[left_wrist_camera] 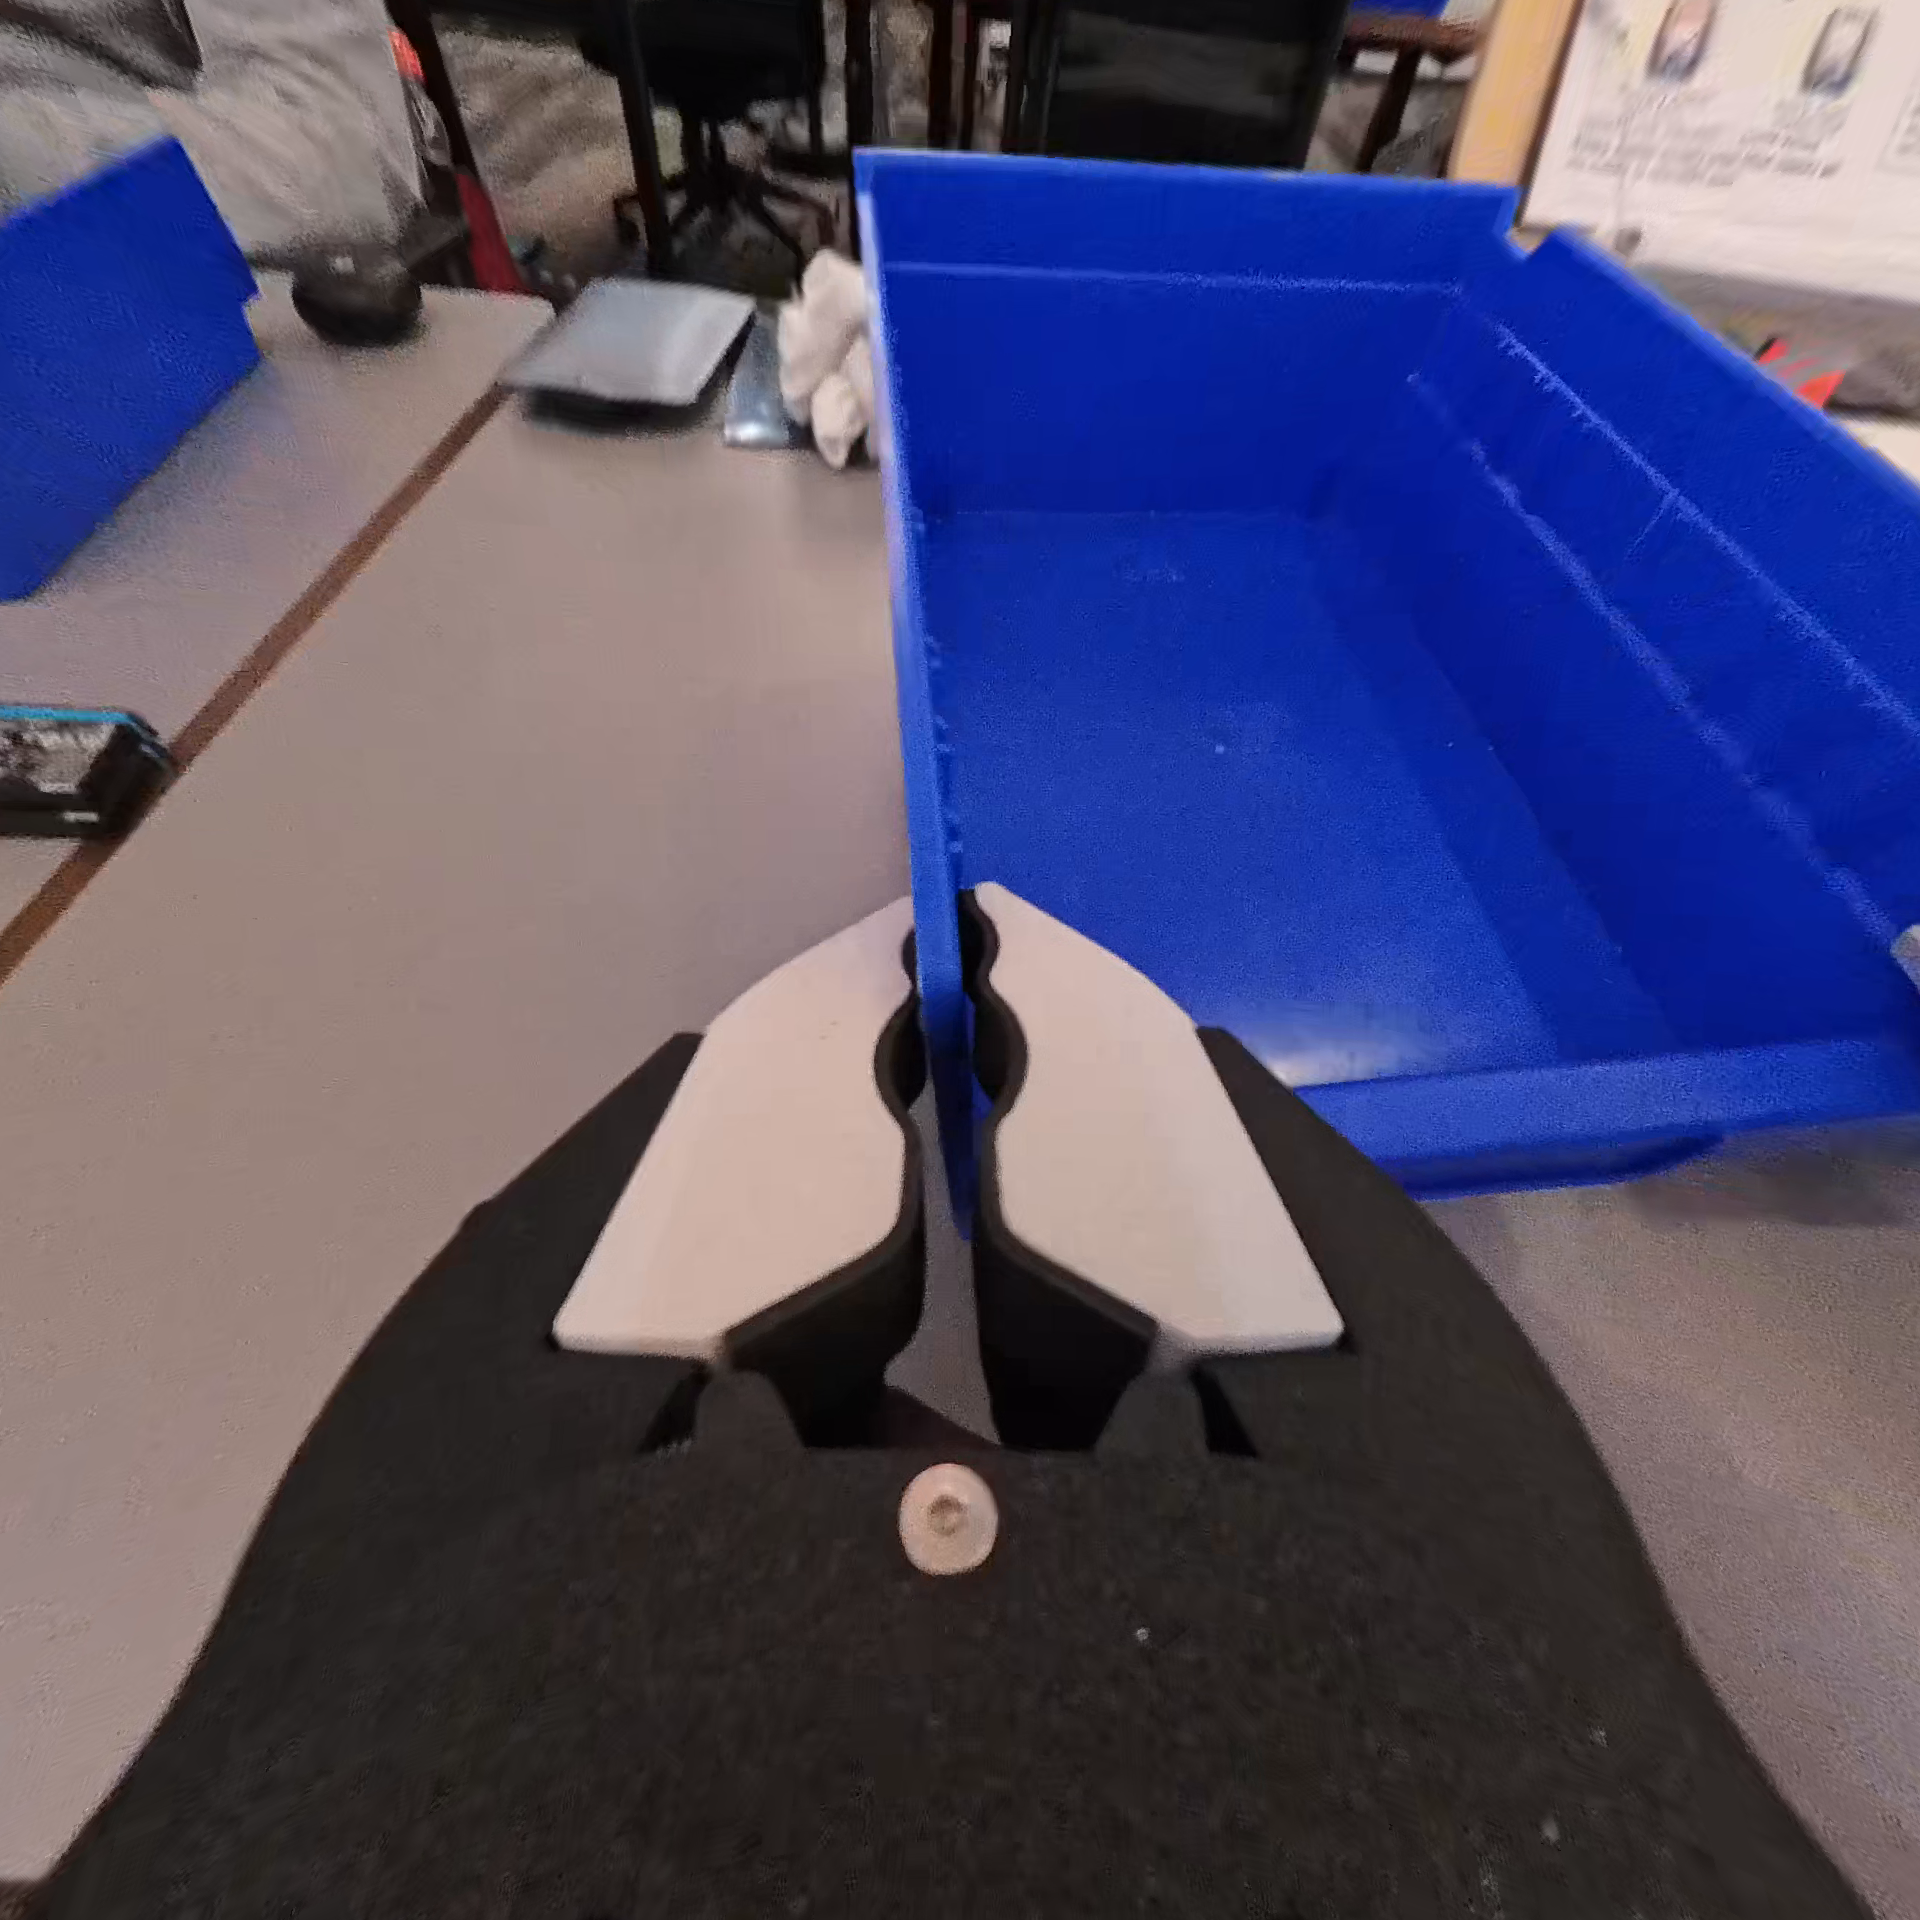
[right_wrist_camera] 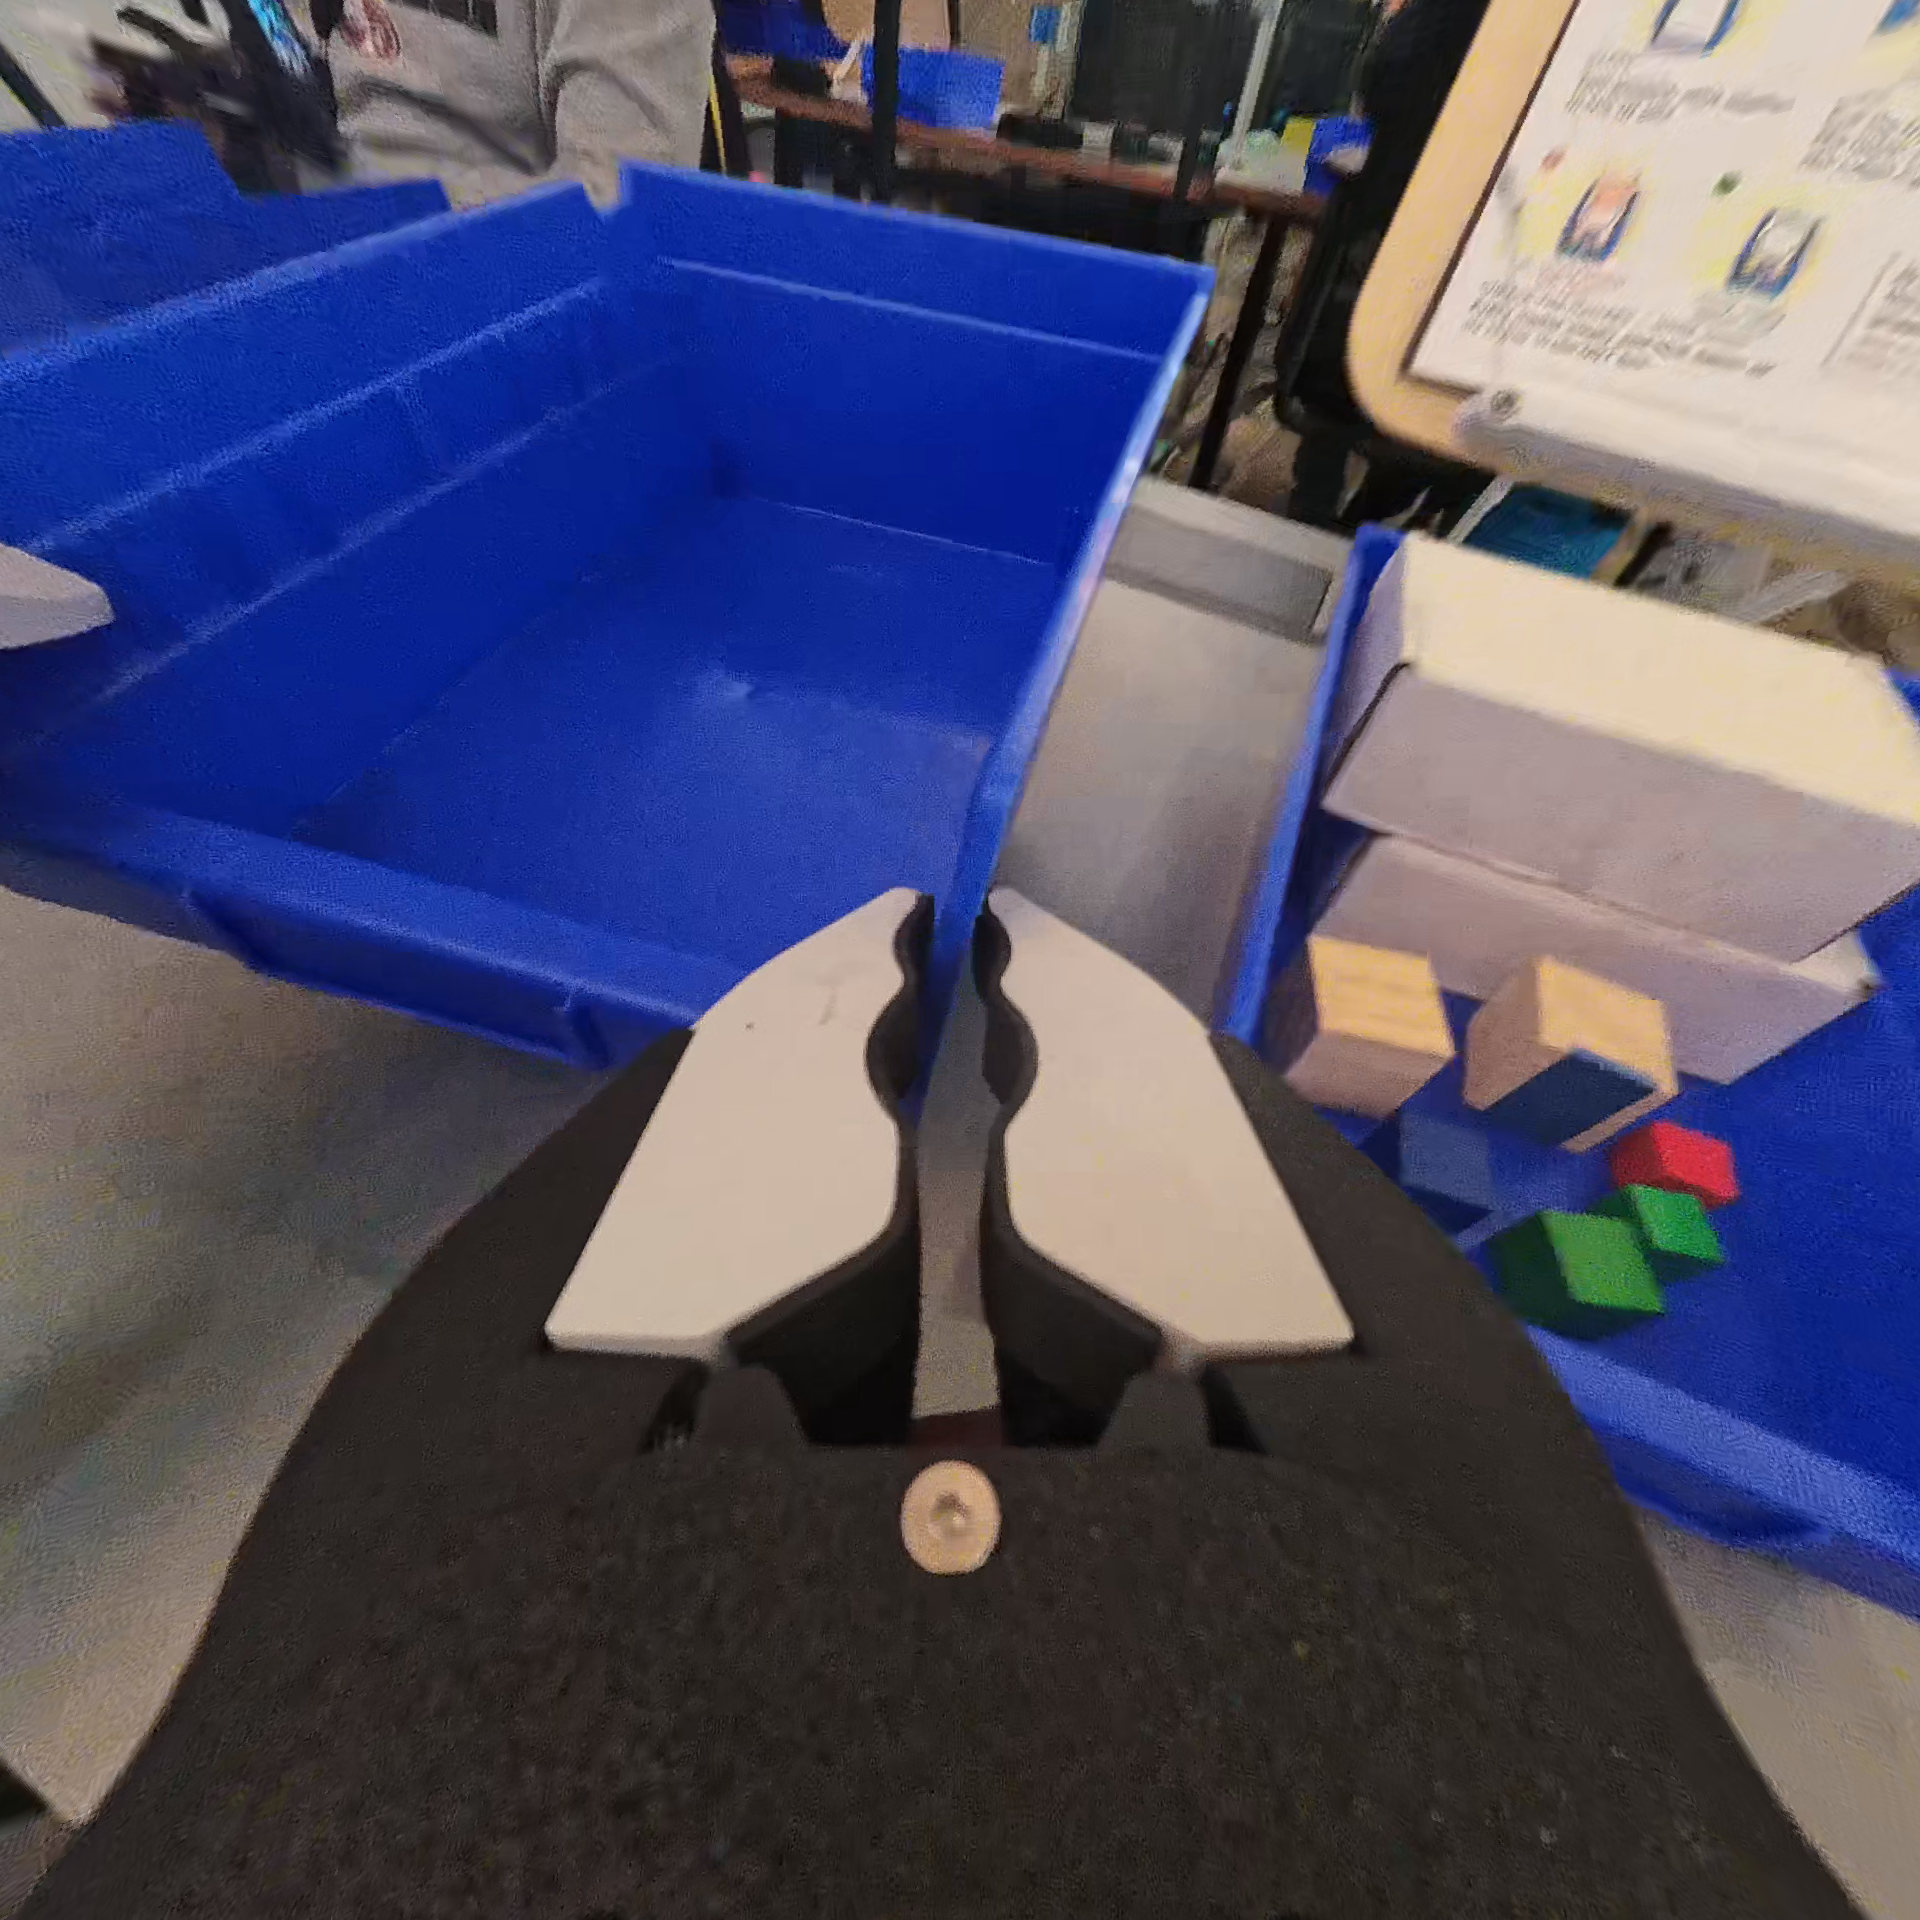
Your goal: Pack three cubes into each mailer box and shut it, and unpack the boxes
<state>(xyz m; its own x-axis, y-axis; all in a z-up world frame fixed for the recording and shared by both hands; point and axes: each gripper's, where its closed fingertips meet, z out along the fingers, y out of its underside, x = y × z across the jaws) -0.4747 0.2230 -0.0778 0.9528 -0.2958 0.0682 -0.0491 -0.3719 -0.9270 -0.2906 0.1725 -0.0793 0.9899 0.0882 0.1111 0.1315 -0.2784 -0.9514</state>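
Observation:
A large empty blue bin (left_wrist_camera: 1351,727) stands on the grey table. My left gripper (left_wrist_camera: 943,914) is shut on its left wall near the front corner. My right gripper (right_wrist_camera: 956,914) is shut on the same bin's (right_wrist_camera: 623,675) right wall near the front. To the right, a second blue bin (right_wrist_camera: 1766,1351) holds two white mailer boxes (right_wrist_camera: 1621,769), stacked and closed, and several cubes: two wooden ones (right_wrist_camera: 1558,1029), a blue one (right_wrist_camera: 1444,1153), a red one (right_wrist_camera: 1678,1158) and green ones (right_wrist_camera: 1579,1268). The left gripper's fingertip (right_wrist_camera: 42,608) shows at the left edge of the right wrist view.
A third blue bin (left_wrist_camera: 104,353) sits far left on the table. A black device (left_wrist_camera: 73,769), a grey pouch (left_wrist_camera: 634,343) and a white cloth (left_wrist_camera: 831,353) lie beyond. A poster board (right_wrist_camera: 1714,208) stands at the right. A person (right_wrist_camera: 520,83) stands behind the table. The left gripper's tips are roughly 20 centimetres from the right gripper's. My left gripper's tips are some 35 centimetres from the black device (left_wrist_camera: 73,769).

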